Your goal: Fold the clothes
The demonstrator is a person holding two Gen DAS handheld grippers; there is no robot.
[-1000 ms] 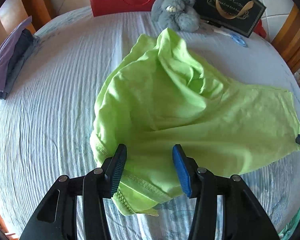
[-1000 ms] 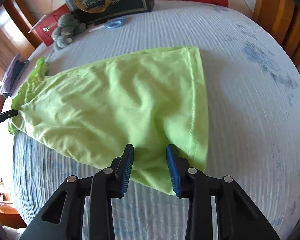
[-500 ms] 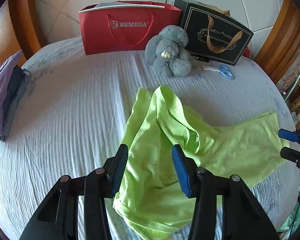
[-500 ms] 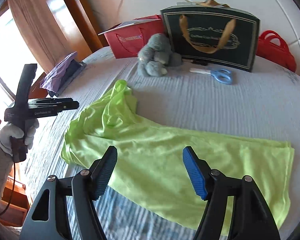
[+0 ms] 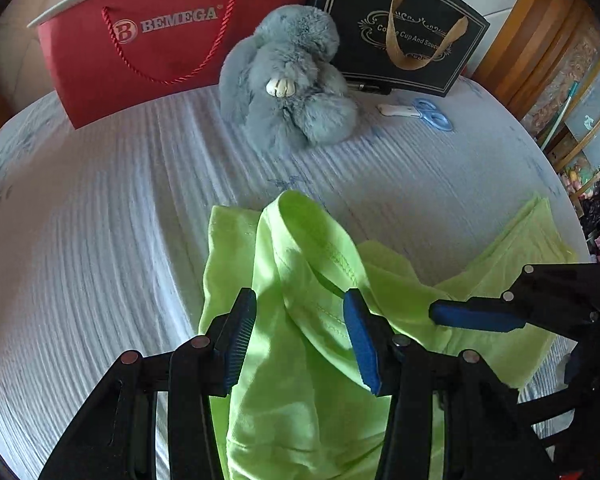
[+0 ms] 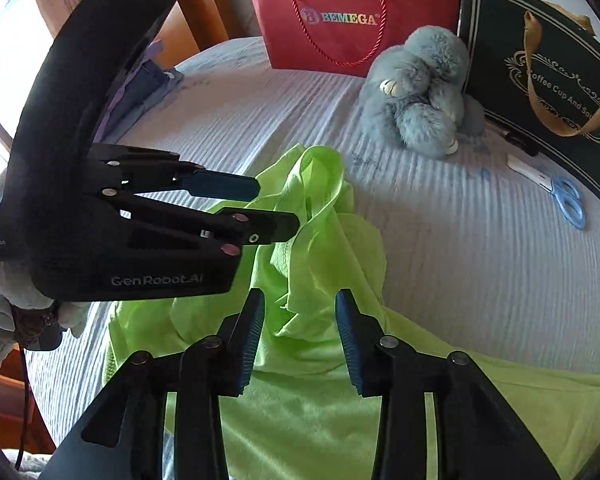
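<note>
A crumpled lime-green cotton shirt [image 5: 300, 320] lies bunched at the near middle of the ribbed pale-blue bedspread [image 5: 100, 240]. Left gripper [image 5: 300, 332] and right gripper [image 6: 300, 332] hang over it, jaws apart, having just narrowed, pinching nothing. Best seize the collar ridge squarely and spread it flat before folding.

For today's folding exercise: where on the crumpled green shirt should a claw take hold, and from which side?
Take the green shirt at its ribbed collar, the raised fold nearest the plush toy. Come from above: that edge stands clear of the bedspread, so one finger could probably slip under it.
</note>
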